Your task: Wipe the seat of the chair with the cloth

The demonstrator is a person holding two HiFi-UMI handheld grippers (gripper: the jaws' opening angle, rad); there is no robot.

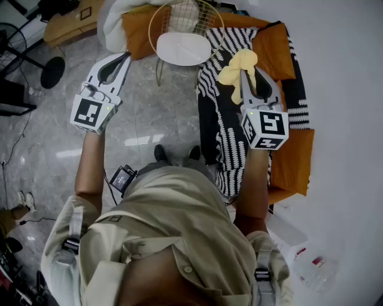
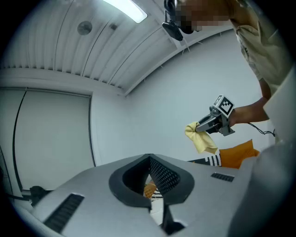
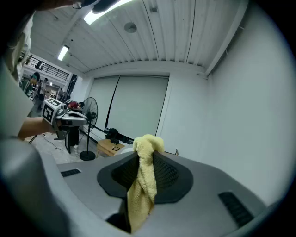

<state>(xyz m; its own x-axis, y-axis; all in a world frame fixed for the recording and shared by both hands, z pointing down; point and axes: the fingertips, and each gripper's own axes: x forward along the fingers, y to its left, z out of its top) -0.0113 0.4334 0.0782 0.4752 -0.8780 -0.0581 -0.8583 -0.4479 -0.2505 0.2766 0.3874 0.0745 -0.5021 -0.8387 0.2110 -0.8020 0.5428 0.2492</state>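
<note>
Right gripper [image 1: 246, 72]: clenched on the cloth [image 1: 237, 67], which was pinched between the jaw tips; one end bunched above them and the rest hung down between the jaws.
Cloth: yellow and soft, held in the air to the right of the chair, over the striped blanket [image 1: 224, 140]. It was clear of the seat.
Left gripper [image 1: 124, 57]: jaw tips together with nothing between them, held over the floor [image 1: 143, 116] left of the chair.
Chair: white oval seat [image 1: 182, 48] with a gold wire back [image 1: 187, 13], standing ahead of the person between the two grippers. The seat top was bare.
Blanket: black and white stripes, spread over orange cushions [image 1: 292, 164] along the wall to the right.
Floor: grey, glossy, marbled.
Background: a standing fan [image 3: 90, 109] and a low wooden piece [image 3: 110, 147] by the far wall, seen in the right gripper view.
Person: tan shirt, bare forearms, one gripper in each hand.
</note>
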